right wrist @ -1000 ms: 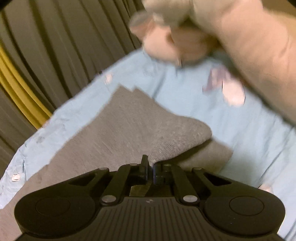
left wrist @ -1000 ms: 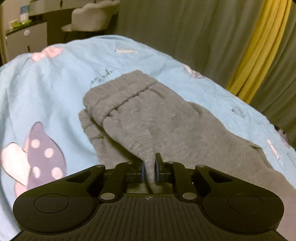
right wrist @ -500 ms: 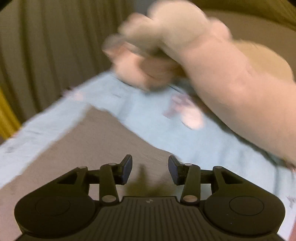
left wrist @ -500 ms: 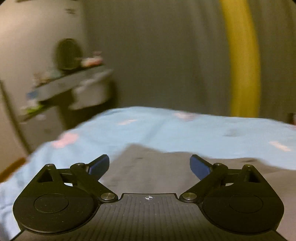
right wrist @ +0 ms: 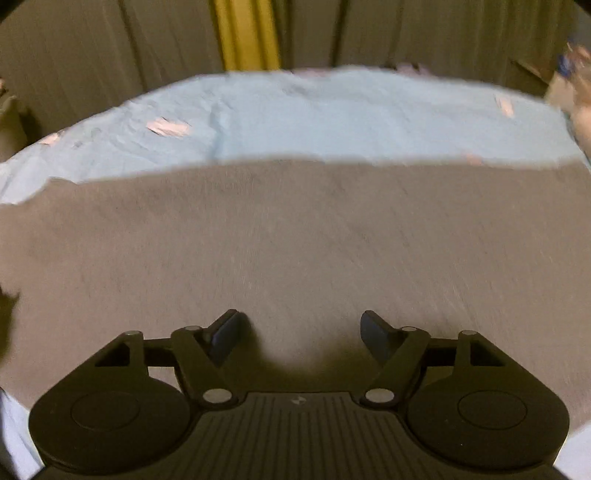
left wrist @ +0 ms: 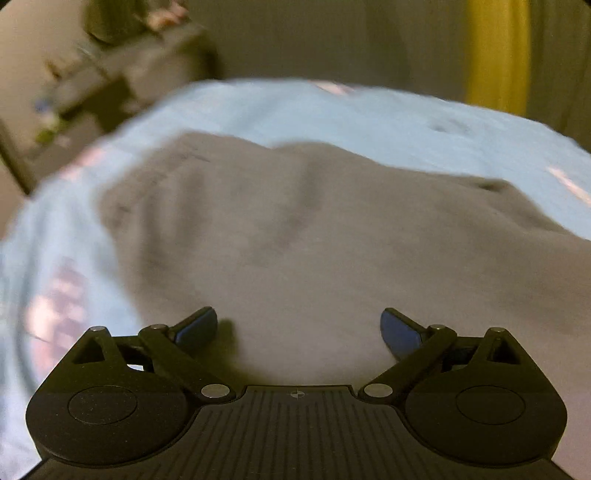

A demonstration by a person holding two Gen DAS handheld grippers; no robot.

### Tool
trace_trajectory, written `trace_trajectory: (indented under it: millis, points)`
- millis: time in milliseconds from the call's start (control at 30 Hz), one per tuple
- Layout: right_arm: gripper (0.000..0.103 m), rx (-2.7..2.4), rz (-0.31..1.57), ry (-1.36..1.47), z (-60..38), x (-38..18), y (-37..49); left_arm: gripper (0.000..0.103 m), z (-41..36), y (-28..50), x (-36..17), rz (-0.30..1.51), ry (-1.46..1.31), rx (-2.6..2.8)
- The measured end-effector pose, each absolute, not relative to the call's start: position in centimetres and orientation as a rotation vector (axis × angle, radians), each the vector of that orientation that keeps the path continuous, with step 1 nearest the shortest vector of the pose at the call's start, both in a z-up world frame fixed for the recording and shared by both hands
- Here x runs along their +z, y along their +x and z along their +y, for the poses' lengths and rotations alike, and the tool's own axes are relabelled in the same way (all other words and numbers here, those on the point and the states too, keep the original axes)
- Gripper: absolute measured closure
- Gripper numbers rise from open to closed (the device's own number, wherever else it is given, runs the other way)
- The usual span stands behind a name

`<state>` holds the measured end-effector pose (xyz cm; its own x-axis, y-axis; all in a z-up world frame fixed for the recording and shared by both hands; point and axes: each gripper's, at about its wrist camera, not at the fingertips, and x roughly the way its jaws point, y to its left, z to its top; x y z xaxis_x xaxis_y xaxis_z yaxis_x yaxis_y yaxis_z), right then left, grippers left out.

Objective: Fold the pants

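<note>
Grey pants (left wrist: 314, 236) lie spread on a light blue bedsheet (left wrist: 369, 118). They also show in the right wrist view (right wrist: 295, 240), filling the lower half of it. My left gripper (left wrist: 298, 326) is open and empty, close above the grey cloth. My right gripper (right wrist: 299, 330) is open and empty, also close above the cloth. Both views are motion-blurred, so folds and edges of the pants are hard to make out.
The blue sheet (right wrist: 332, 118) with pink prints covers the bed beyond the pants. Dark curtains with a yellow strip (right wrist: 247, 33) hang behind it. A shelf or desk with small items (left wrist: 122, 62) stands at the far left.
Both grippers let go of the pant cloth and opened wide. Both cameras swung to look across the bed. The hand seen earlier in the right wrist view is gone.
</note>
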<state>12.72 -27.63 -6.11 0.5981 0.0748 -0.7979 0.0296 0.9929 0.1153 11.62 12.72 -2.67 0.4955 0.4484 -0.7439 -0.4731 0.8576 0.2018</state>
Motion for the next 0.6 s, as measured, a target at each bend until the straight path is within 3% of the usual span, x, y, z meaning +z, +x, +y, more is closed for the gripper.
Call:
trace_trajectory:
  millis: [200,433,500,567,600]
  points:
    - [0.03,0.331,0.88,0.414,-21.9,-2.1,19.6,0.001,13.8,12.0,-3.8,0.895,-0.066,0.563]
    - [0.026,0.376,0.963,0.321,-13.5,-2.7,26.2,0.0,14.2,12.1,-4.6,0.857,-0.064,0.562]
    - [0.033,0.394,1.047,0.341,-12.7,-3.8,26.8,0.0,13.9,11.7,-4.7,0.854,-0.06,0.565]
    - [0.058,0.379,1.083,0.3,-12.1,-4.2,26.4,0.0,13.8,11.6,-4.6,0.853,-0.071,0.567]
    - [0.062,0.371,1.086,0.269,-11.9,-4.3,26.2,0.0,13.9,11.5,-4.4,0.854,-0.078,0.566]
